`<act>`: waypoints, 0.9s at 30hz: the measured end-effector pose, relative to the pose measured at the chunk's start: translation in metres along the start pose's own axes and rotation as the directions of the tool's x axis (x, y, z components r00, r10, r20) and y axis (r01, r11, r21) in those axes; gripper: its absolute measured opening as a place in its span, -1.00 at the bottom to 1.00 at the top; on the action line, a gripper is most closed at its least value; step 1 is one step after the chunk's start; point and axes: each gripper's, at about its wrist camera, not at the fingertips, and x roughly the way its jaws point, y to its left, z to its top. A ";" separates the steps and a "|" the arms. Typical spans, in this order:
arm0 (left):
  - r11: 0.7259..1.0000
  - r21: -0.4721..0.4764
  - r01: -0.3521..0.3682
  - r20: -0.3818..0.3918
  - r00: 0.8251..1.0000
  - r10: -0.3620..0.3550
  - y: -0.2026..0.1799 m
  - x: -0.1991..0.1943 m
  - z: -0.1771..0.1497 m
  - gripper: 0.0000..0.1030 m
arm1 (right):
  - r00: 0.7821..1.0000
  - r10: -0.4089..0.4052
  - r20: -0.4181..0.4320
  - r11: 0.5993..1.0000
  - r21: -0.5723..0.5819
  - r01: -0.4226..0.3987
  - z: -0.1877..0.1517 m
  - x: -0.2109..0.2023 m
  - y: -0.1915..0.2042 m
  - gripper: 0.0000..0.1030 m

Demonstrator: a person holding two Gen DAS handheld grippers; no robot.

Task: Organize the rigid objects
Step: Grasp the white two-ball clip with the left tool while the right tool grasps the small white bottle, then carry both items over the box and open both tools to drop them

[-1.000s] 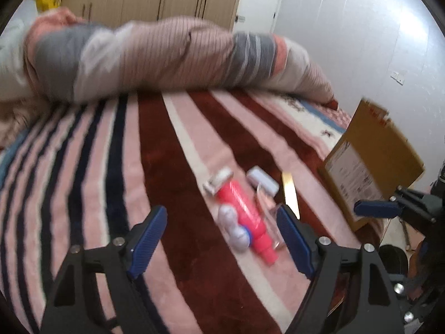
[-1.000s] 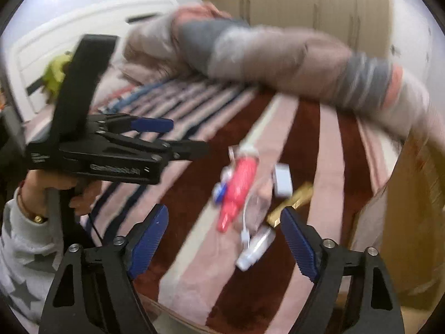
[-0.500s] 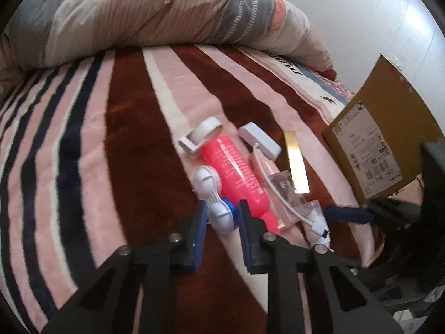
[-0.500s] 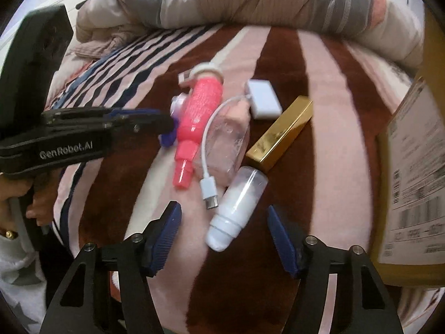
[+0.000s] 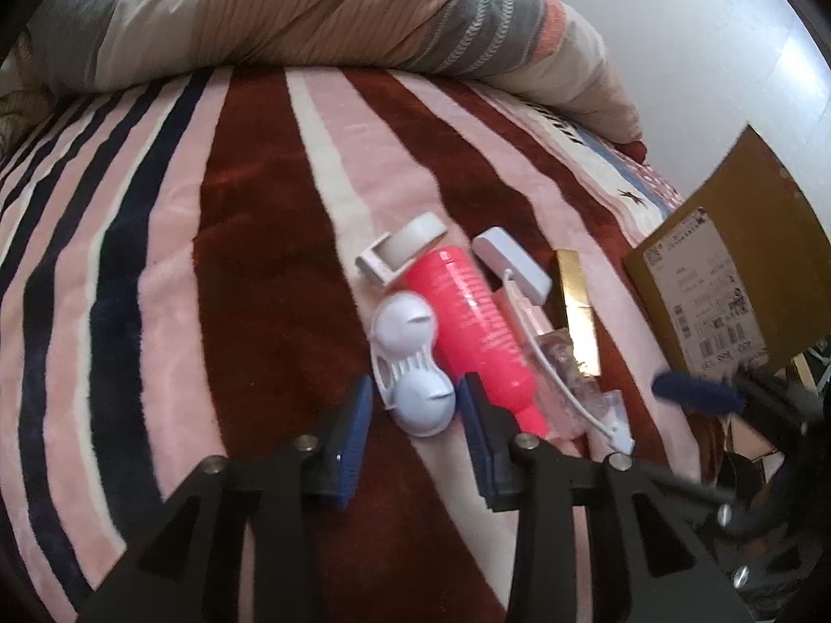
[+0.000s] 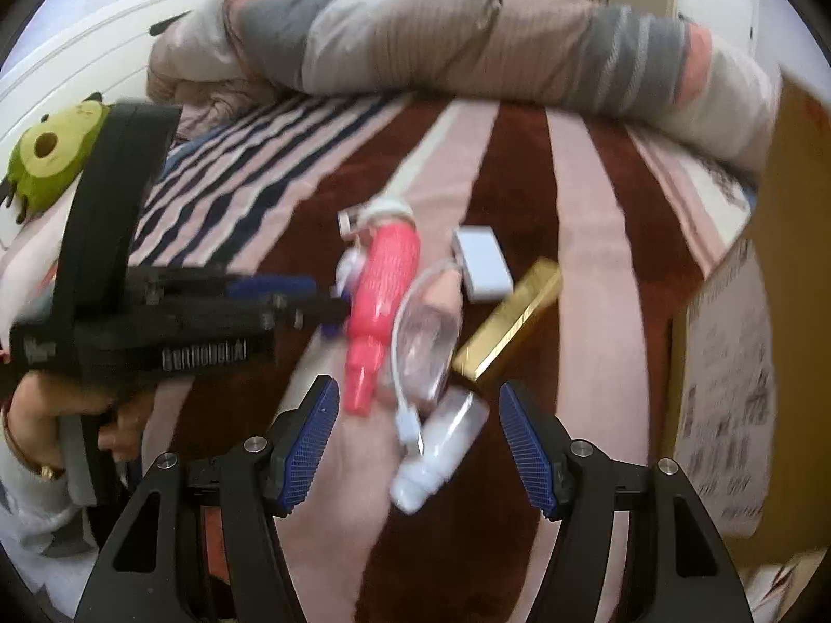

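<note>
White double-domed case [image 5: 413, 363] between left gripper [image 5: 415, 410] jaws, just opened, untouched

left wrist – close, angled down | right wrist – close, angled down | shared: pink bottle [image 5: 470, 322] [image 6: 387, 280]

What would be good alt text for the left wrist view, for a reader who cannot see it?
The left gripper, its jaws just reopened a little, frames a white two-dome case on a striped blanket. Beside the case lie a pink bottle, a white adapter and a gold bar, with a cardboard box at right.
</note>
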 end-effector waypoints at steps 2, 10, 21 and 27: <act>0.999 0.021 -0.048 -0.015 0.999 0.049 0.000 0.008 -0.002 -0.40 | 1.000 0.006 -0.030 1.000 0.009 -0.006 -0.011 0.005 -0.003 0.19; 0.995 0.062 -0.082 0.004 0.997 0.082 0.000 -0.008 -0.009 -0.43 | 0.998 0.020 -0.060 0.999 0.026 -0.018 -0.020 0.021 -0.012 0.02; 0.992 0.041 -0.117 0.018 0.993 0.116 0.010 -0.011 -0.018 -0.42 | 0.994 -0.095 -0.044 0.995 -0.019 0.095 -0.019 0.027 -0.021 -0.38; 0.985 0.065 -0.158 0.043 0.987 0.155 0.006 -0.006 -0.014 -0.43 | 0.993 -0.114 -0.014 0.993 -0.026 0.114 -0.017 0.022 -0.018 -0.61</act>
